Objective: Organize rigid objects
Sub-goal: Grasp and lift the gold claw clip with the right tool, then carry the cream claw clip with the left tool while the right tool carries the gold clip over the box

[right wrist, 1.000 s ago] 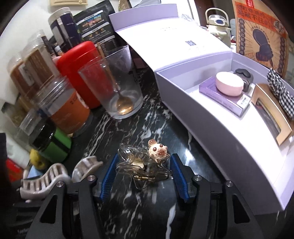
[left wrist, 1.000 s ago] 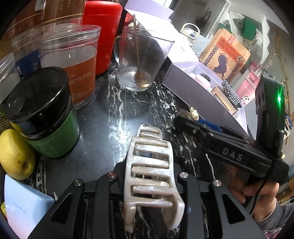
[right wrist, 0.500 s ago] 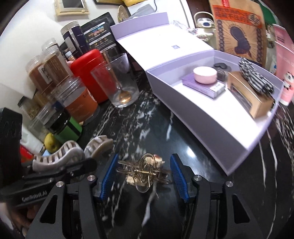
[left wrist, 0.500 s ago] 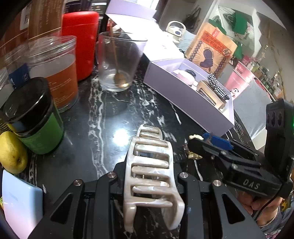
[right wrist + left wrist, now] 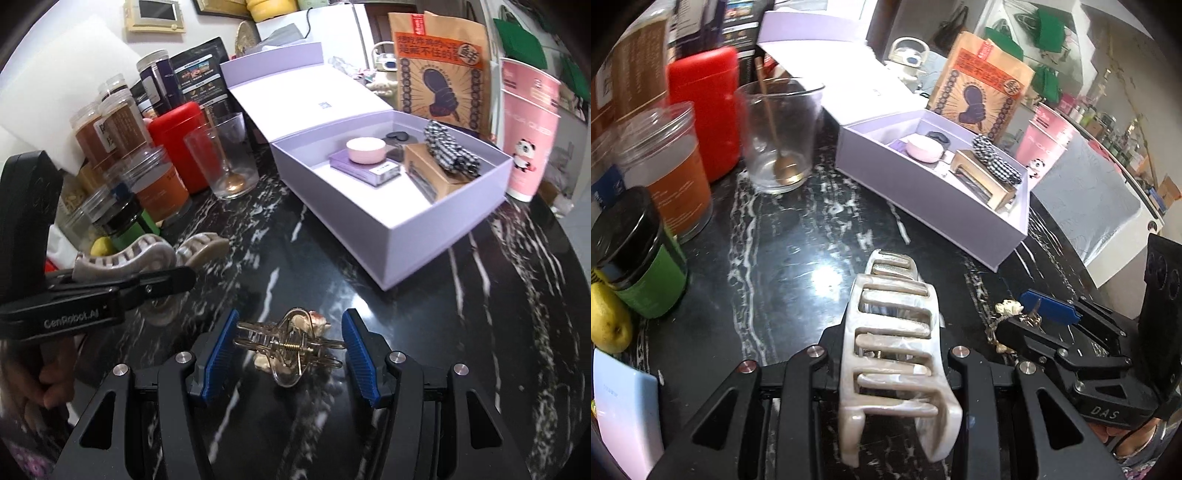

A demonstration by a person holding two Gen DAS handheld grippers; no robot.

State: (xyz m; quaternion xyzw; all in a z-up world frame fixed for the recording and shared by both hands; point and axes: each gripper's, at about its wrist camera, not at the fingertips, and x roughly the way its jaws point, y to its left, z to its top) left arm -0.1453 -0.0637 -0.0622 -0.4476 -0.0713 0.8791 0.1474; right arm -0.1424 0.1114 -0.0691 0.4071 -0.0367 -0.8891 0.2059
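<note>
My left gripper (image 5: 890, 339) is shut on a large pearl-beige claw hair clip (image 5: 892, 295), held lengthwise above the black marble table (image 5: 798, 266). In the right wrist view that clip (image 5: 136, 254) pokes out over the left gripper (image 5: 155, 282) at the left. My right gripper (image 5: 290, 352) is shut on a small gold wire hair clip (image 5: 291, 345) with a tiny animal figure, its ends against the blue pads (image 5: 218, 354). The open lilac box (image 5: 351, 225) stands ahead to the right. In the left wrist view the right gripper (image 5: 1030, 317) hovers just short of the box's (image 5: 923, 195) near corner.
The box holds a pink round case (image 5: 365, 149), a purple pack, a brown carton and a checked scrunchie (image 5: 448, 149). A glass with a spoon (image 5: 231, 162), a red canister (image 5: 181, 140) and several jars crowd the left. A pink cup (image 5: 528, 136) and a paper bag stand behind the box.
Both grippers have drawn back from the glass and jars, each carrying its clip. The lilac box now shows in full, and the right gripper sits lower right in the left view.
</note>
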